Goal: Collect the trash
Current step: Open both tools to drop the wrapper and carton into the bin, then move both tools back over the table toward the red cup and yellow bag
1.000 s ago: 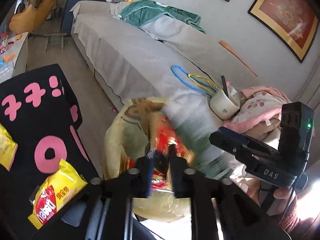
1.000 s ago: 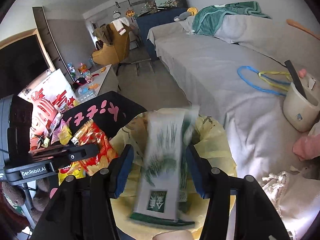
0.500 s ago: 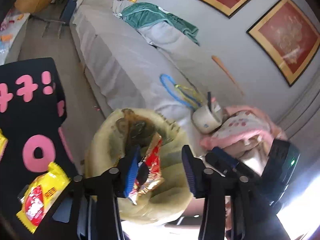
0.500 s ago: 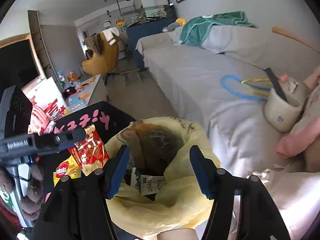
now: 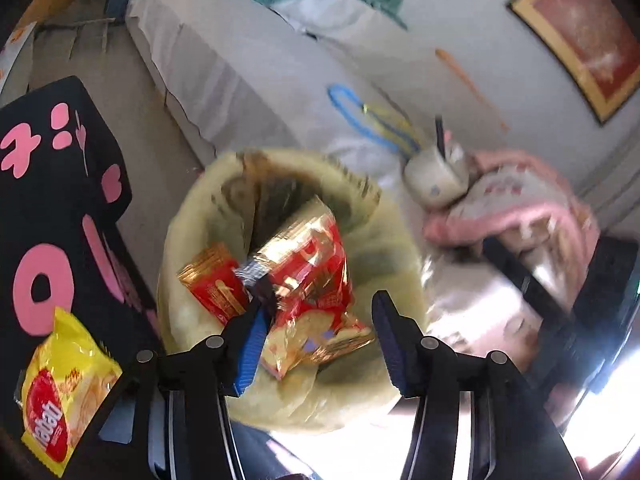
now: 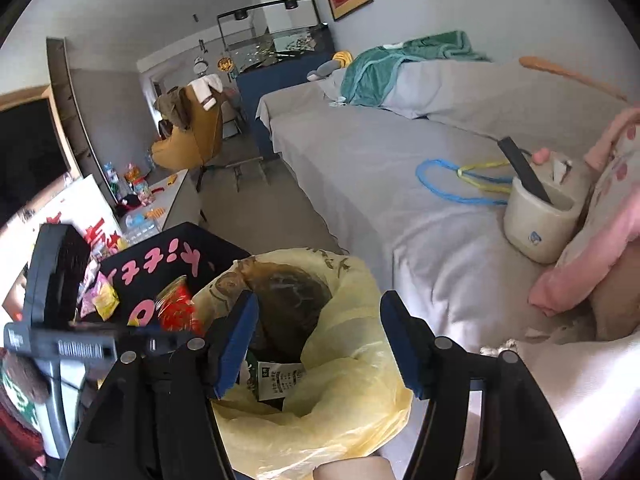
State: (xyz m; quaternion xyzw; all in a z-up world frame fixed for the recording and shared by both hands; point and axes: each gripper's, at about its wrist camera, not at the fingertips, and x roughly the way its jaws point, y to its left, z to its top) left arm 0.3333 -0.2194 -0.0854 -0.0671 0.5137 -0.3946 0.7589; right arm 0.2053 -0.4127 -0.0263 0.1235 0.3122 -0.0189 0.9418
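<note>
**Ana:** Left wrist view a second earlier had the left tongs (image 5: 316, 340) pinched on the red snack wrapper (image 5: 308, 280) over the yellow trash bag (image 5: 280, 396). How did they stand at this moment?

**Ben:** Spread wide. The wrapper lay against the inner face of the left finger (image 5: 250, 354), over the bag's mouth and partly inside it, blurred. I judged it released and dropping, though whether it hung on that finger I could not tell. A smaller red packet (image 5: 212, 288) sat at the bag's left rim.

**Ana:** And the right tongs (image 6: 316, 344)?

**Ben:** Spread too, with nothing between them. The green-and-white packet (image 6: 276, 376) they had carried a second before now lay down inside the bag, label up.

**Ana:** So both pieces counted as collected?

**Ben:** The green one did. The red one very nearly, by my reading.

**Ana:** Anything left?

**Ben:** A yellow snack packet (image 5: 60, 396) lay on the black table (image 5: 48, 208), near its front edge and left of the bag. From the right wrist, more small wrappers (image 6: 105, 296) showed farther along that table. Those seemed the likely next pickups, so the task looked only partly done.
</note>
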